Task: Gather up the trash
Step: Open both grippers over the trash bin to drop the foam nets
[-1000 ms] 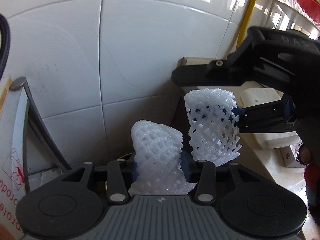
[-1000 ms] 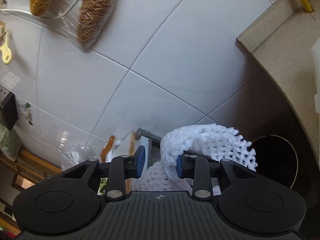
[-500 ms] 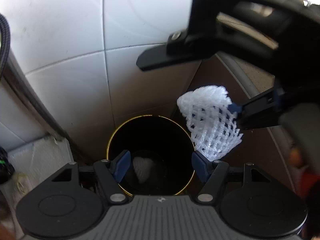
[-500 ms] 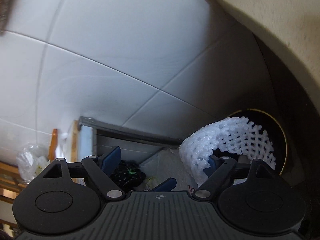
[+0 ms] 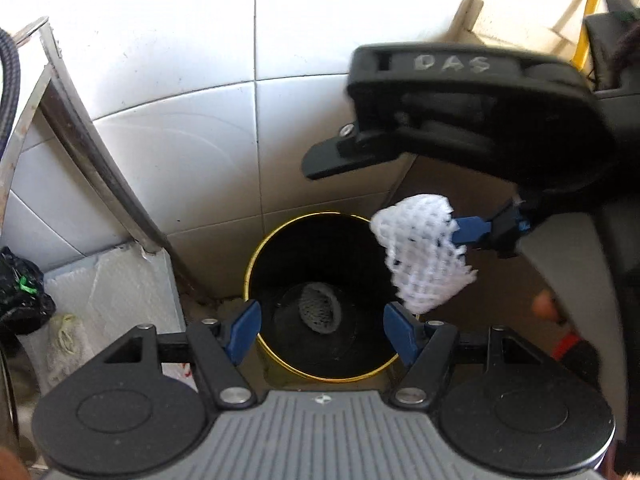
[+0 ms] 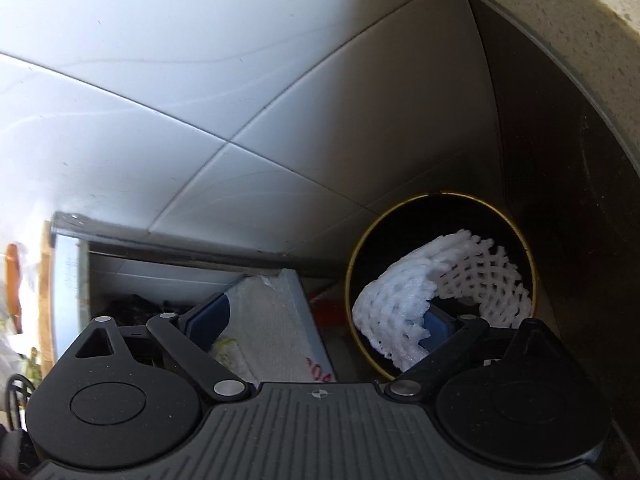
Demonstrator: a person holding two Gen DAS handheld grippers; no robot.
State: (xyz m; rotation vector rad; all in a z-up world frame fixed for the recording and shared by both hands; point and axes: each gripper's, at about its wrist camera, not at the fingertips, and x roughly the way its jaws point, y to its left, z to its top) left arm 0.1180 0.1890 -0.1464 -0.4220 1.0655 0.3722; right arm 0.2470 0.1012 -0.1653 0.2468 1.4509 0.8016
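Note:
A black bin with a gold rim (image 5: pixel 256 256) stands on the floor in a tiled corner. One white foam net (image 5: pixel 318 308) lies at its bottom. My left gripper (image 5: pixel 326 330) hangs open over the bin's mouth with nothing between its blue pads. My right gripper (image 6: pixel 320 324) is above the bin rim (image 6: pixel 352 264) and its jaws are opening wide. A second foam net (image 6: pixel 400 304) is draped over its right finger and no pad presses on it. In the left wrist view this net (image 5: pixel 424 256) dangles from the right gripper (image 5: pixel 392 200) over the bin's right edge.
White wall tiles (image 5: pixel 200 160) back the bin. A metal-framed panel (image 5: pixel 80 120), a white foam sheet (image 5: pixel 112 280) and a black plastic bag (image 5: pixel 20 288) crowd the left. A dark cabinet side (image 6: pixel 560 200) under a stone counter edge (image 6: pixel 560 20) closes the right.
Both grippers tipped down over the bin. The left one opened and its net dropped inside. The right one opened wide, and its net still clings to one finger.

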